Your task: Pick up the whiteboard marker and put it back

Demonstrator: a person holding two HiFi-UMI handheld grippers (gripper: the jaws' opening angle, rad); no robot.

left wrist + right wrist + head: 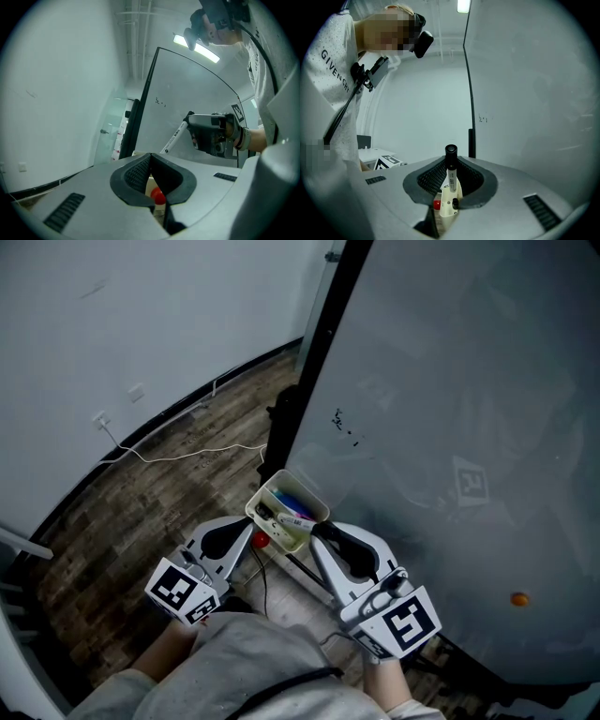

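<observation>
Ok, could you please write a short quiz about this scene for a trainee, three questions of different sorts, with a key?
1. True or false: the left tool grips the whiteboard marker.
2. Where is the pen tray? A on the floor; B beside the whiteboard, ahead of both tools; C inside the left tool.
3. Fill in: the small round dot on the whiteboard is ____ in colour.
Key: 1 false, the right tool grips it; 2 B; 3 orange.
</observation>
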